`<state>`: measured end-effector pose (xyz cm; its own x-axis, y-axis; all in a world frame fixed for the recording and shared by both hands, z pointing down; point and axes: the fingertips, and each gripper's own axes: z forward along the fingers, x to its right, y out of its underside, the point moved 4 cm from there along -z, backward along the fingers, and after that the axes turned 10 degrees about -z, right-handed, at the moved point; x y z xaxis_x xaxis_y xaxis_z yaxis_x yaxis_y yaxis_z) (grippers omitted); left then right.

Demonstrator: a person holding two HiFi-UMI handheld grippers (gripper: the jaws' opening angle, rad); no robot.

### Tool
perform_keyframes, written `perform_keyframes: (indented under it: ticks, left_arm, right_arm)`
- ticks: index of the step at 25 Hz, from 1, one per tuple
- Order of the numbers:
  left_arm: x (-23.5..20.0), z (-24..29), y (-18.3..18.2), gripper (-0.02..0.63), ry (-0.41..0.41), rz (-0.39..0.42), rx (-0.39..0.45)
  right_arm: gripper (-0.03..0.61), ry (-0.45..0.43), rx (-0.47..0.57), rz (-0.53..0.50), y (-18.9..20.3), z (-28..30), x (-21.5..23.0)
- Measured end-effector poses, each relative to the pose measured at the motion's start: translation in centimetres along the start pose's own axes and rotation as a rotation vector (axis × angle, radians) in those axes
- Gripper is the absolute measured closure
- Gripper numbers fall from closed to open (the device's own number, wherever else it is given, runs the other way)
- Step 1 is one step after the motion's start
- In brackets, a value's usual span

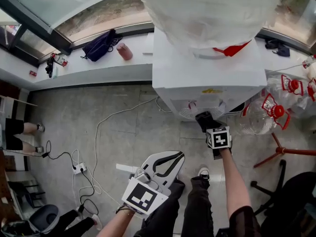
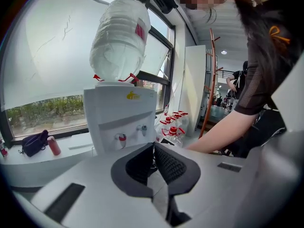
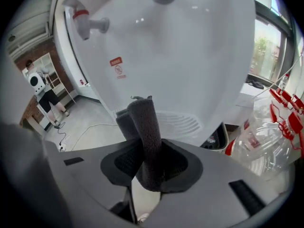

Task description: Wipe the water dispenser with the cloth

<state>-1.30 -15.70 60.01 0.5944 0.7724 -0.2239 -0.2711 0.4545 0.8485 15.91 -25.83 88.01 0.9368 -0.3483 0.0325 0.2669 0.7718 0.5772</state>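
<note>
The white water dispenser (image 1: 207, 78) stands against the window ledge with a big clear bottle (image 1: 207, 9) upside down on top. My right gripper (image 1: 211, 125) is shut on a rolled dark grey cloth (image 3: 145, 127). It holds the cloth's end close to the dispenser's lower front (image 3: 180, 56), above the ribbed drip tray (image 3: 183, 122) and below the red tap (image 3: 88, 23). My left gripper (image 1: 178, 156) hangs low over the floor, well back from the dispenser (image 2: 118, 113). Its jaws are shut with nothing between them (image 2: 153, 148).
Several empty bottles with red caps (image 1: 269, 112) lie to the dispenser's right, beside a red stand's legs (image 1: 286, 149) and a black chair (image 1: 296, 201). A white cable and power strip (image 1: 79, 168) cross the floor at left. A dark bag (image 1: 100, 44) and a pink bottle (image 1: 124, 51) sit on the ledge.
</note>
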Motion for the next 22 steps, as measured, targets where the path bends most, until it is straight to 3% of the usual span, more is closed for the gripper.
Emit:
perform_keyframes:
  ticks: [8,13,22]
  left_arm:
    - [2.5,2.8,-1.1,0.592,0.06,0.033,-0.012]
    - [3.3,3.8,-1.4,0.592,0.063,0.05,-0.017]
    - [6.3,4.3,-3.9,0.592,0.066,0.025,-0.005]
  right_arm:
    - [0.468,0.17,-0.038,0.101,3.2,-3.2,10.0]
    - [0.468,0.218,-0.047,0.13,4.5,-4.7,13.1]
    - [0.469,0.116,0.033,0.079,3.3,-9.4,12.0]
